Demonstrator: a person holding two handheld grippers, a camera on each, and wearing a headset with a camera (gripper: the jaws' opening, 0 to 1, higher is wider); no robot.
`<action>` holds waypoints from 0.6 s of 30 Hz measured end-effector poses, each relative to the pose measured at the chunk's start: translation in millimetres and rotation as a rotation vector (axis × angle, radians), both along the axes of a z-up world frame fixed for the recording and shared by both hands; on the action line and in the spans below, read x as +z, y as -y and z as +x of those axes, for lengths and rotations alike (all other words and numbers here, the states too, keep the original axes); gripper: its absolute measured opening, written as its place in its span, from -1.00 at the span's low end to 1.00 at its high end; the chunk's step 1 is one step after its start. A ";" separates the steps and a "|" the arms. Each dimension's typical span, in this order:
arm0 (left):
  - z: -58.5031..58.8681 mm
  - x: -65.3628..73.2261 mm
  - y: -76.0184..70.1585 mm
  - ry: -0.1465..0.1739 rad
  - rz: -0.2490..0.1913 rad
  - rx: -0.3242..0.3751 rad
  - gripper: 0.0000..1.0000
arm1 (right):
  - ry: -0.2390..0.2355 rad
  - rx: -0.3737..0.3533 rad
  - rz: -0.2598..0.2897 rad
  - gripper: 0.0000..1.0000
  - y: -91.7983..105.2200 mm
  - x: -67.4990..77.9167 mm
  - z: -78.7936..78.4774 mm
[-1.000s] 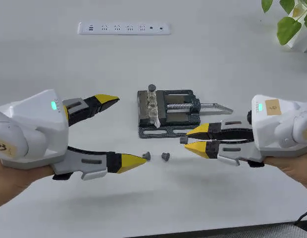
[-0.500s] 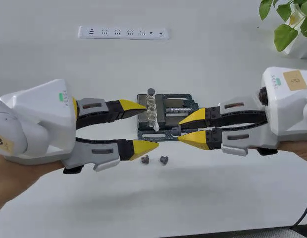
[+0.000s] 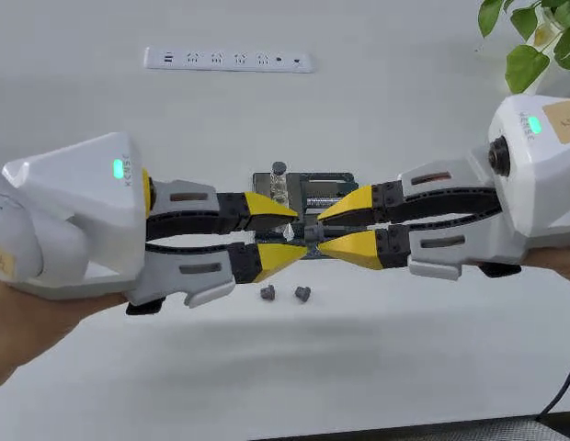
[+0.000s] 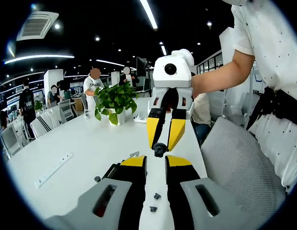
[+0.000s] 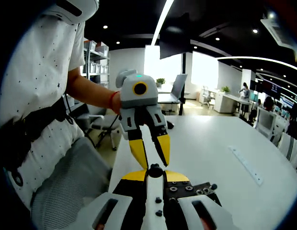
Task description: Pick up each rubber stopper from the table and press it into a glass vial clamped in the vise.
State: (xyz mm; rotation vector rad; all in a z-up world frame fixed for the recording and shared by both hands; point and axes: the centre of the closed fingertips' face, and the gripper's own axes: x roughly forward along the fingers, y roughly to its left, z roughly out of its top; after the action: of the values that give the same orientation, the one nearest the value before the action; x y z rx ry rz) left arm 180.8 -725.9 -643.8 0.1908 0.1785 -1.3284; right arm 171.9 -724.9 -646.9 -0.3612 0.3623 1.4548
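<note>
In the head view, the right gripper point(image 3: 320, 231) is reaching in from the right and is clenching a dark rubber stopper point(image 3: 312, 234) between its yellow tips, in the air in front of the vise point(image 3: 333, 191). The left gripper point(image 3: 300, 231) is coming from the left and its jaws are standing a little apart, one tip above and one below the rubber stopper. I cannot tell if they are touching it. The vise is lying on the white table point(image 3: 404, 110) and is clamping a row of glass vials point(image 3: 280, 190); the far vial is wearing a dark cap point(image 3: 279, 169). Two loose stoppers point(image 3: 267, 293) are lying side by side on the table, near the vise and just below the grippers. A power strip point(image 3: 228, 61) is lying farther back, and a plant point(image 3: 533, 37) is standing at the right corner.

In the left gripper view, the left gripper point(image 4: 155, 160) is showing a narrow gap between its jaws. Right in front of it the right gripper point(image 4: 159, 146) is pinching the rubber stopper point(image 4: 159, 149).

In the right gripper view, the right gripper point(image 5: 155, 175) is holding the rubber stopper point(image 5: 154, 169) at its tips, and the left gripper point(image 5: 155, 162) is facing it with its tips close on both sides. The vise point(image 5: 199, 189) is lying on the table to the right.
</note>
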 end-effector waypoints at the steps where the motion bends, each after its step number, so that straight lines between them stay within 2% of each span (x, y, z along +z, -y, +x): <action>1: -0.2 0.9 0.2 -0.001 -0.002 0.000 -0.77 | 0.001 0.000 0.002 -0.86 -0.6 0.6 -0.1; 5: -1.2 5.7 1.3 -0.001 -0.017 -0.004 -0.81 | 0.002 0.003 0.009 -0.86 -3.4 2.6 -1.4; 12: -3.2 7.4 1.6 0.004 -0.018 -0.014 -0.90 | 0.002 0.001 0.015 -0.86 -3.7 3.7 0.1; 18: -3.8 8.3 1.5 0.009 -0.014 -0.018 -0.91 | 0.004 0.004 0.013 -0.86 -4.2 3.9 -0.7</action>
State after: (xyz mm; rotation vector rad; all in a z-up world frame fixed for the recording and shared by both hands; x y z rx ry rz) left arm 177.1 -727.4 -635.4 0.1866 0.1604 -1.3462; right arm 171.2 -720.7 -643.1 -0.3549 0.3489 1.4597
